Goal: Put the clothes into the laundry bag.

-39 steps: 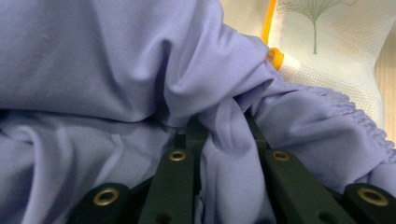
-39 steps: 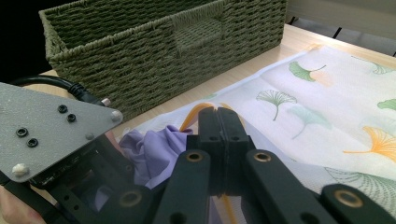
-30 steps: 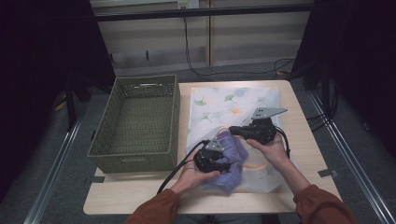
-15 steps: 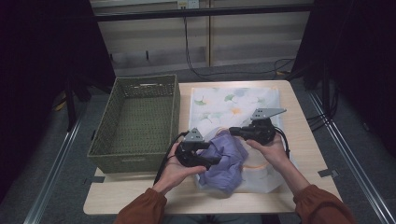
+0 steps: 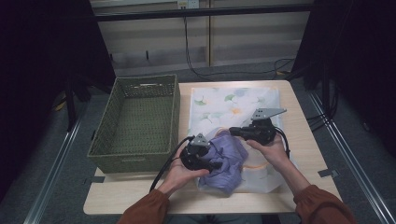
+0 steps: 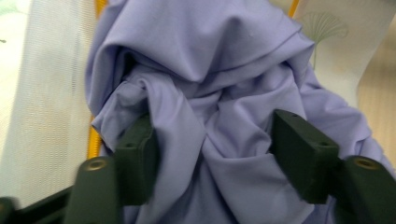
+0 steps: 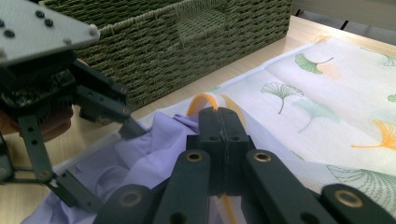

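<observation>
A lavender cloth (image 5: pixel 229 155) lies bunched at the near end of a white mesh bag (image 5: pixel 233 105) printed with ginkgo leaves. My left gripper (image 5: pixel 217 164) is open, and its jaws stand wide on either side of the cloth's folds (image 6: pixel 210 70). One jaw touches the fabric. My right gripper (image 5: pixel 232 131) is shut on the bag's edge beside its yellow trim (image 7: pixel 205 99), holding it up above the cloth (image 7: pixel 149 149). In the right gripper view the left gripper (image 7: pixel 127 127) reaches into the cloth from the left.
A green woven basket (image 5: pixel 135 121) stands on the left half of the wooden table (image 5: pixel 293 109), close beside the bag. Its near wall (image 7: pixel 187 37) rises just behind both grippers. The table's front edge lies right under the person's forearms.
The left gripper drew back left from the cloth, then came right again and now straddles the bunched folds. The right gripper has stayed in place holding the bag edge.
</observation>
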A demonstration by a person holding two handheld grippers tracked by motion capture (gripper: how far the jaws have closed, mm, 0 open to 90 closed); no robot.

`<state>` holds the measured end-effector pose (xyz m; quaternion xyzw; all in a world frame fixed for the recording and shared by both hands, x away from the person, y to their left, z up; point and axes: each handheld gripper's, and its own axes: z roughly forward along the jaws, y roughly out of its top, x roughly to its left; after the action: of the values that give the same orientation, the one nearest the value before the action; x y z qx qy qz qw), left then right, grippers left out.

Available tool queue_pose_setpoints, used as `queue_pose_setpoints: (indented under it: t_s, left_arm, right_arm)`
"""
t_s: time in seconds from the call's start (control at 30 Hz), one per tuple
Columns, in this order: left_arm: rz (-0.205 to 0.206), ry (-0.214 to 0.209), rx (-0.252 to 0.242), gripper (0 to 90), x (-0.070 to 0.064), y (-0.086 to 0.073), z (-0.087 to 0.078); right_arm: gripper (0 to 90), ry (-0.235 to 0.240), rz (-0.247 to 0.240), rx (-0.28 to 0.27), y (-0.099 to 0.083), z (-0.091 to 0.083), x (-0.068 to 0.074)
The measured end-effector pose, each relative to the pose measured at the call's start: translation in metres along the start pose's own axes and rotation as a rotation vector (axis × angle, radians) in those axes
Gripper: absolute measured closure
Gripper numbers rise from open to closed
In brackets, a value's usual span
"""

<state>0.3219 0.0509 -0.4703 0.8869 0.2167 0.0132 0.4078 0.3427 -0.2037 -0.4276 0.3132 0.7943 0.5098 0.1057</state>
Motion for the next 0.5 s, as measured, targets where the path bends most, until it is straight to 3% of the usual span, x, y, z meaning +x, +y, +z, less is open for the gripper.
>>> queue_pose_setpoints:
  t_s: [0.13,0.23,0.47,0.5]
  left_arm:
    - [0.025,-0.023,0.019,55.1,-0.003,0.0,0.006]
    - [0.021,-0.025,0.027,66.6,-0.001,-0.001,0.011]
    - [0.029,-0.026,0.015,74.2,-0.001,0.002,0.016]
    - [0.04,-0.019,0.03,75.6,0.0,0.003,0.016]
  right_arm:
    - [90.0,0.0,-0.002,0.004,0.0,0.001,0.0]
    - [90.0,0.001,-0.008,0.006,0.0,0.001,0.001]
    - [90.0,0.007,-0.022,0.016,0.001,0.003,0.004]
    - [90.0,0.007,-0.023,0.02,0.001,0.004,0.006]
